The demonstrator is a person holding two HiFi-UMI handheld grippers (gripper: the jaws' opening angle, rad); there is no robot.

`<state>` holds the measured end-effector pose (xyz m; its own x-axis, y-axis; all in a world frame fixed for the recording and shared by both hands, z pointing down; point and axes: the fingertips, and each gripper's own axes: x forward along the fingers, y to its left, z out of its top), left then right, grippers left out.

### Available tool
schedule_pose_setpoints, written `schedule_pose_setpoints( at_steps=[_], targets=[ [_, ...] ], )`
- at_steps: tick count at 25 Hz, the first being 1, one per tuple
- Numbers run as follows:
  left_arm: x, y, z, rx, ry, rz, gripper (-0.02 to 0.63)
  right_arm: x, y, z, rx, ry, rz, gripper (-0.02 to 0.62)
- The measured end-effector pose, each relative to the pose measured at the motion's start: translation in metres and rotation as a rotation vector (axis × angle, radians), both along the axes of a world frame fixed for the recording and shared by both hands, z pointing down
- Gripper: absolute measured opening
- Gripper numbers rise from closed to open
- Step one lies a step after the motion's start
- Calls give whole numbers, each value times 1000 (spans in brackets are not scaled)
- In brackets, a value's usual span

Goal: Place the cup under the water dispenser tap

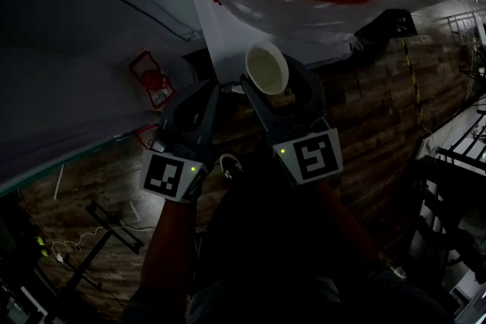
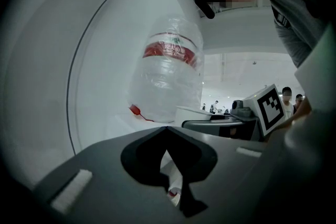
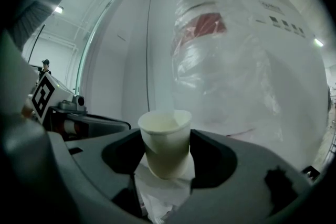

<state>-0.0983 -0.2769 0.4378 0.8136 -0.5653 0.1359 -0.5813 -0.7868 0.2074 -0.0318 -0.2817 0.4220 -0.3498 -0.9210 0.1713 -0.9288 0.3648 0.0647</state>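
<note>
Cup in right gripper, bottle behind (left gripper alongside)

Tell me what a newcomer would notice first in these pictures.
A pale paper cup stands clamped between the jaws of the right gripper, centre of its view. Behind it looms a large plastic-wrapped water bottle with a red label. The left gripper, jaws together, holds nothing.

Logged left gripper with jaws closed tip to tip, nothing between. Noted large clear water bottle, red label band, crinkled plastic wrap, above and beyond the jaws against a white curved wall. Spotted small red tag at bottle's lower left. Recorded black-and-white marker cube at right; tiny people far behind.
</note>
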Motion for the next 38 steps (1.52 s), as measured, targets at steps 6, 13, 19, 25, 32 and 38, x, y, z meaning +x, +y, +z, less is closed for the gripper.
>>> schedule_pose_setpoints(
  at_steps=[6,13,19,25,32,38],
  targets=[
    [13,20,-4,18,2,26,8,8,32,-9,4,-22,12,281],
    [29,51,7,1,15,13,8,24,70,-5,3,-38,-4,281],
    [41,79,40,-19,4,-26,8,41,98,25,-14,-37,-31,281],
    [52,103,82,-10,-7,-27,8,56,122,74,-54,-43,-35,281],
    [59,100,152,-17,-51,-25,8,68,118,148,-93,-44,-31,281],
    [65,78,209,-8,-26,-27,9,65,97,219,-83,-33,-49,281]
  ],
)
